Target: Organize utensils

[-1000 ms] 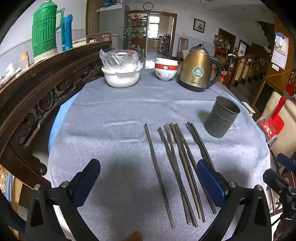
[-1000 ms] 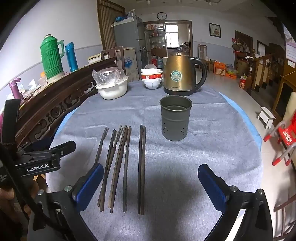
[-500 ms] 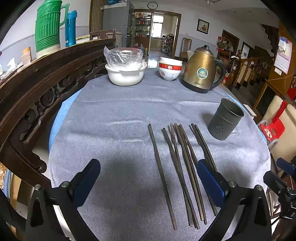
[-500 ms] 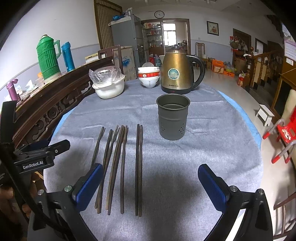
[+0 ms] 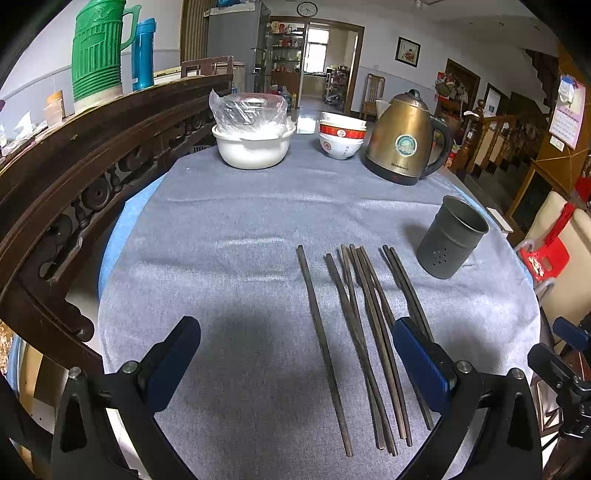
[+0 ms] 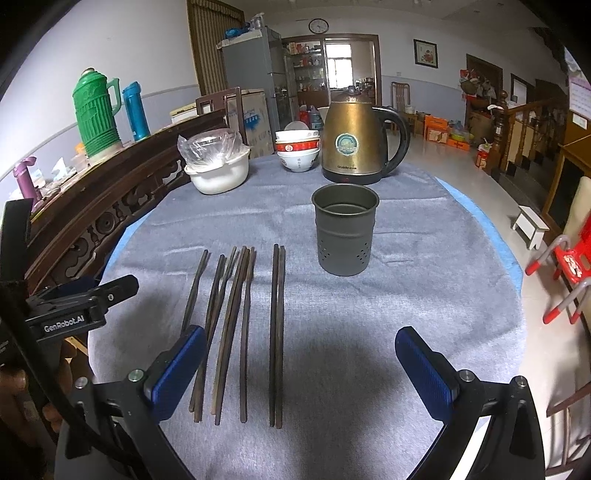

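Chopsticks (image 6: 236, 325) lie flat in a loose row on the grey cloth (image 6: 369, 332) that covers a round table, their lengths running away from the cameras; a pair at the right of the row lies side by side and touching, the ones further left partly overlap, and one lies alone at the far left. Dark metal holder (image 6: 345, 230) with small holes in its wall stands upright just beyond and to the right of the row, nothing seen inside it. Farther back on the cloth: brass-coloured kettle (image 6: 354, 147), stacked bowls (image 6: 297, 149), white bowl (image 6: 218, 173) with a clear plastic bag in it. Carved dark wooden rail (image 5: 74, 177) curves along the table's left edge and carries a green thermos (image 5: 98, 51) and a blue flask (image 5: 143, 53). Room behind is a large hall with a tiled floor and a wall clock (image 6: 318, 26). Left gripper (image 5: 295, 354) hangs low over the near cloth, fingers spread wide, holding nothing (its right pad appears to overlap the rightmost sticks in the left wrist view, contact uncertain). Right gripper (image 6: 299, 362) is likewise wide apart and empty, above the near ends of the sticks.
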### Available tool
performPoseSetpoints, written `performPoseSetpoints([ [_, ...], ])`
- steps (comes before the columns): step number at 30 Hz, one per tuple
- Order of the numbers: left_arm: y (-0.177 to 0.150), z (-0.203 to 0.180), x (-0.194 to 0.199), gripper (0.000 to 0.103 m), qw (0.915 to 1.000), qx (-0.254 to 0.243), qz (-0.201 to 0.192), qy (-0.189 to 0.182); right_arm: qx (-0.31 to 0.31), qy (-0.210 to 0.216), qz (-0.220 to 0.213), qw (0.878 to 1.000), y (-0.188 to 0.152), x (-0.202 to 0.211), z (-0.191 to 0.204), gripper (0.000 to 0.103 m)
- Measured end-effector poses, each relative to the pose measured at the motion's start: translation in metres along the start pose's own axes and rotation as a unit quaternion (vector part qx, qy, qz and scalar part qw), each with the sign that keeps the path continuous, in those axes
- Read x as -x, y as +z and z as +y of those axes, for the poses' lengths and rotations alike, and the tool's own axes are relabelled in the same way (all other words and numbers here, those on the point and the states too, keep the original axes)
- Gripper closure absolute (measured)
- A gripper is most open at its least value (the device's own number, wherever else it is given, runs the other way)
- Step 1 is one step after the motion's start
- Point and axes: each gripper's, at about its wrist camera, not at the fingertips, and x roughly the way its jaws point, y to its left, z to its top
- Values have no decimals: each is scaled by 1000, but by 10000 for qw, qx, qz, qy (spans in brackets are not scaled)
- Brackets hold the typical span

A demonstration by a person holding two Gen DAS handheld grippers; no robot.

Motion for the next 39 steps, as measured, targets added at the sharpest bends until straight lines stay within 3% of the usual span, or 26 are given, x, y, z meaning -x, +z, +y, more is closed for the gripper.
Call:
performPoseSetpoints([
  [39,0,-3,-7,0,9998,-92,101,-120,-125,93,137,9998,4,-7,-7,0],
])
